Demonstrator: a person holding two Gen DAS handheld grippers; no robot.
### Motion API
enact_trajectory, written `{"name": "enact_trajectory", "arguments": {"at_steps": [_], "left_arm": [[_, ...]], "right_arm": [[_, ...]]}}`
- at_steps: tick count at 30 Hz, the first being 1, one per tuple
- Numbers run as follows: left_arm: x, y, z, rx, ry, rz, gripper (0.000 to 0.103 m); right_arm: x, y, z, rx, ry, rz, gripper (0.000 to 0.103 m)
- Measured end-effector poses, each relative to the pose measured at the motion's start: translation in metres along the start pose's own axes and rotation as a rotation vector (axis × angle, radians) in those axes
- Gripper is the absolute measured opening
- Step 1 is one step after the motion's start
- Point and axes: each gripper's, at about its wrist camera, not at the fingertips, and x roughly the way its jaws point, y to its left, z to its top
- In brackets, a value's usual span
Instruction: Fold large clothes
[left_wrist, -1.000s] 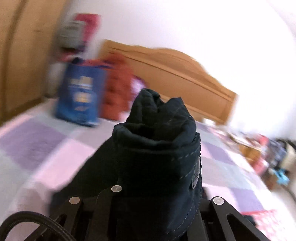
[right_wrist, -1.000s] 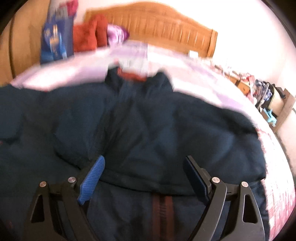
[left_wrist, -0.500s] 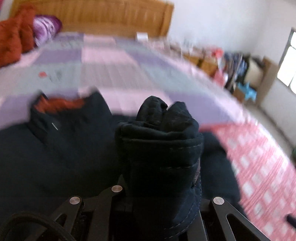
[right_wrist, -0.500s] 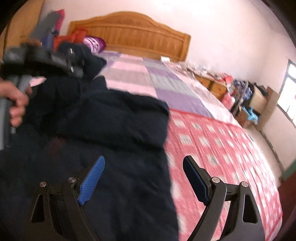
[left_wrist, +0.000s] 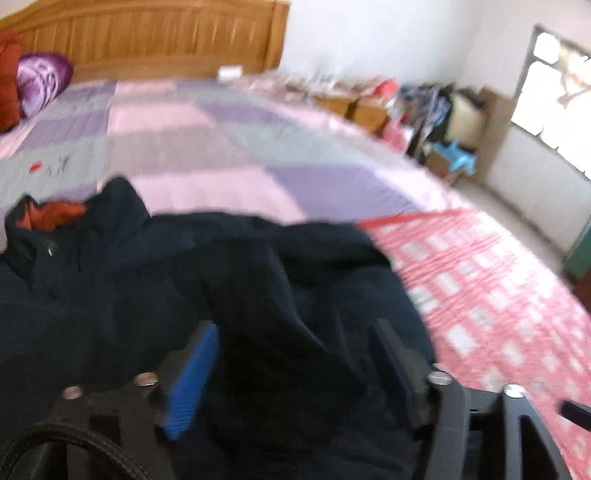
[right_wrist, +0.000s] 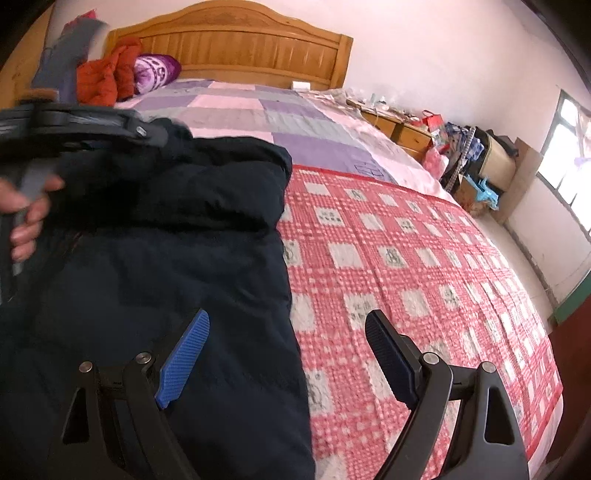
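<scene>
On the bed, the dark navy coat (right_wrist: 166, 258) fills the left half of the frame, long axis running toward the headboard (right_wrist: 229, 44). Left gripper (left_wrist: 295, 373) is right over it, jaws opening, fabric slack between them. Right gripper (right_wrist: 288, 354) gapes wide and empty at its edge.

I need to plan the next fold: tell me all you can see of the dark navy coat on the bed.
The dark navy coat looks thick and padded, with an orange-red collar lining. It lies spread on the bed, its right part on the red-checked quilt, one side folded over the body. The left gripper is opening, a fold of it between its fingers. The right gripper hovers open above its edge.
</scene>
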Motion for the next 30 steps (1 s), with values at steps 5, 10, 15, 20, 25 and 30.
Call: {"name": "enact_trajectory", "arguments": {"at_steps": [5,10,15,20,25,30], "left_arm": [[-0.069,0.054,-0.010,-0.037,-0.109,0.199,0.085],[-0.088,0.157,-0.014,-0.149,-0.043,0.430,0.085],[-0.058,0.245,-0.027,-0.286,0.097,0.560,0.085],[-0.033,0.266,-0.057,-0.284,0.140,0.584,0.095],[-0.029,0.270,-0.069,-0.292,0.106,0.571,0.099],[-0.032,0.272,-0.068,-0.293,0.087,0.553,0.099]], "right_arm": [[0.007,0.010,0.029,0.008,-0.021,0.014,0.089],[0.020,0.031,0.066,0.000,-0.049,0.048,0.089],[0.041,0.068,0.114,-0.002,-0.096,0.096,0.089],[0.087,0.104,0.143,-0.034,-0.059,0.056,0.090],[0.146,0.110,0.158,0.052,0.071,0.098,0.090],[0.159,0.089,0.168,0.252,0.112,0.191,0.092]]}}
